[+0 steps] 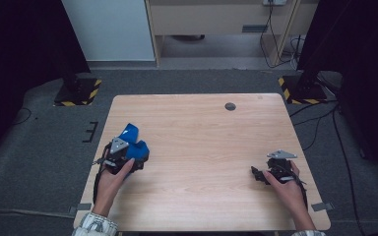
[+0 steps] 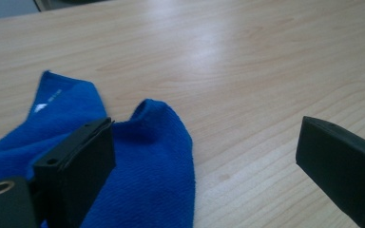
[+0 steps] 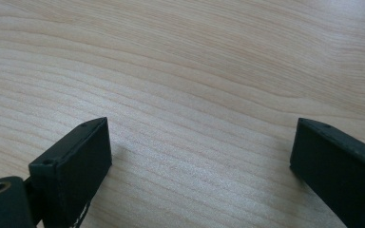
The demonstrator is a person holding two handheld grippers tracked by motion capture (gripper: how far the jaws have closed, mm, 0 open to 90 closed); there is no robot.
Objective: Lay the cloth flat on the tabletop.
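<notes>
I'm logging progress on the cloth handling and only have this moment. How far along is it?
Early on. Done: the left gripper has reached the blue cloth, which lies bunched near the table's left edge. In hand: its jaws stand open, one over the cloth, gripping nothing. Left: closing on the cloth and handling it. The right gripper is open over bare wood, apart from the cloth.

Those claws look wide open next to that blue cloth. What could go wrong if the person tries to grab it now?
The blue cloth lies bunched under one side of the open left gripper, so closing might pinch only a loose fold or miss it. It also sits near the table's left edge and could be nudged off. The right gripper is far away and may not help quickly.
</notes>
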